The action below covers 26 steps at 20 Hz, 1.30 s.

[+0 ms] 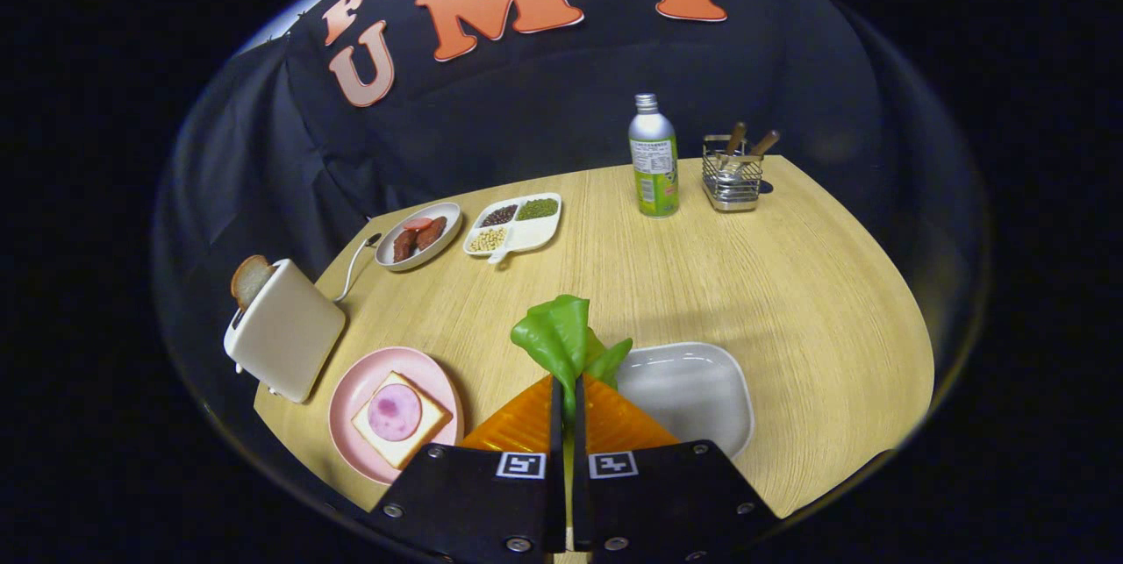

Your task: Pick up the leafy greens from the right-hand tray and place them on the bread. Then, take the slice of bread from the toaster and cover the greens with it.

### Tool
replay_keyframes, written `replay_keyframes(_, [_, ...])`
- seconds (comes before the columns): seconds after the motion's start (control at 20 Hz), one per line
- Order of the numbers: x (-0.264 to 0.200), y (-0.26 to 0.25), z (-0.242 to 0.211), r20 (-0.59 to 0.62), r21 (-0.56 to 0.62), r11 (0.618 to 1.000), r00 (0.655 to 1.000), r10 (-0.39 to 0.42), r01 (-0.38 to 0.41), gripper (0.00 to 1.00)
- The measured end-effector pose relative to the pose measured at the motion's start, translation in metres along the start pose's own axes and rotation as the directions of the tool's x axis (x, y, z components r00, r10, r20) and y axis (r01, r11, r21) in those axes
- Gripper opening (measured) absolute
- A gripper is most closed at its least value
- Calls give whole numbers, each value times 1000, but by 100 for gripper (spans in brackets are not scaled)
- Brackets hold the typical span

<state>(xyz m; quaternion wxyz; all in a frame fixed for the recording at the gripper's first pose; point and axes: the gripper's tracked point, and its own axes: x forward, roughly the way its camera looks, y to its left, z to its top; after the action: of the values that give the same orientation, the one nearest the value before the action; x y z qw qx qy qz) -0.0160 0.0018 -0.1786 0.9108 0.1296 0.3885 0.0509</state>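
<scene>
Leafy greens [561, 338] pinched between closed tongs [568, 389], beside the tray [702, 389].

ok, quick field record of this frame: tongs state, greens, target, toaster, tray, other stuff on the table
tongs: tongs shut on the leafy greens, both fingers pressing the stem end
greens: lifted, sticking up past the fingertips, above the near edge of the white tray
tray: nothing in it
target: bread slice with ham on pink plate, beside the fingers, no greens on it yet
toaster: toaster with toast slice still in the slot
other: sausage plate, divided bean dish, bottle, utensil rack
</scene>
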Motion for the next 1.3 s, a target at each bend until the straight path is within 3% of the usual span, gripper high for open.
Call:
replay_keyframes(0.85, [17, 121, -18, -56, -129, 973, 981, 186, -192, 3])
replay_keyframes(1.3, [33, 167, -52, -147, -191, 946, 961, 236, -262, 4])
